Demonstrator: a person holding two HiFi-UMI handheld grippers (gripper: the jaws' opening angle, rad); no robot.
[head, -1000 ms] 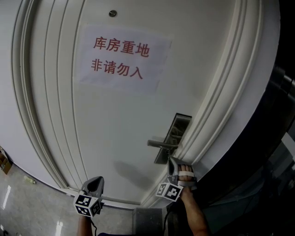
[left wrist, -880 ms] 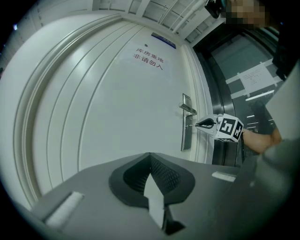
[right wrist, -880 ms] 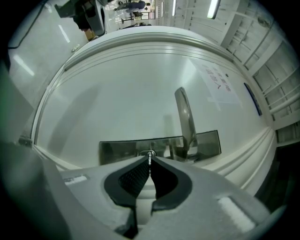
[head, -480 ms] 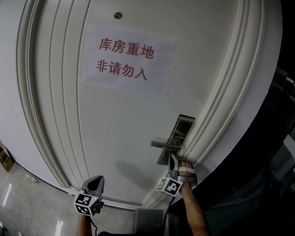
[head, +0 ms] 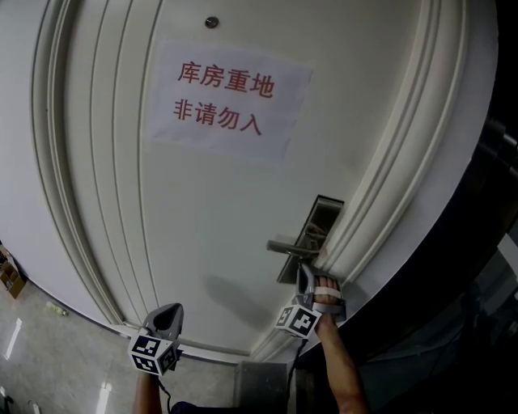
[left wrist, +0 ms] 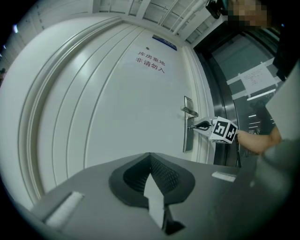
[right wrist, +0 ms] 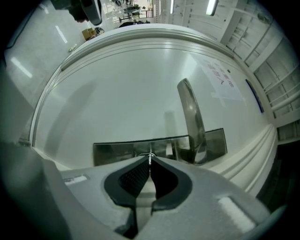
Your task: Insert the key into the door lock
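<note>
Above our right claw [head: 303, 279], pinching the key [right wrist: 150, 158] at the lock plate [right wrist: 117, 152], we read 库房重地 非请勿入 on the door sign [head: 229, 99]; our left claw [head: 168, 317] is closed, empty.

1. This is an indoor corridor in a commercial or institutional building, just outside a storeroom. The white moulded door [head: 202, 226] carries a paper sign [head: 229, 99] whose red Chinese characters mark a storeroom and forbid entry.
2. The door has a metal lever handle [head: 285, 245] on a long lock plate [head: 321, 217].
3. The floor [head: 48, 356] is pale polished tile that mirrors the lights. A cardboard box [head: 6, 279] sits at its far left edge.
4. Beside the door frame, the left gripper view shows a dark metal-framed glass doorway [left wrist: 234, 65] with a paper notice [left wrist: 257, 78] stuck on it.
5. Strip lights [right wrist: 212, 6] run along the ceiling.
</note>
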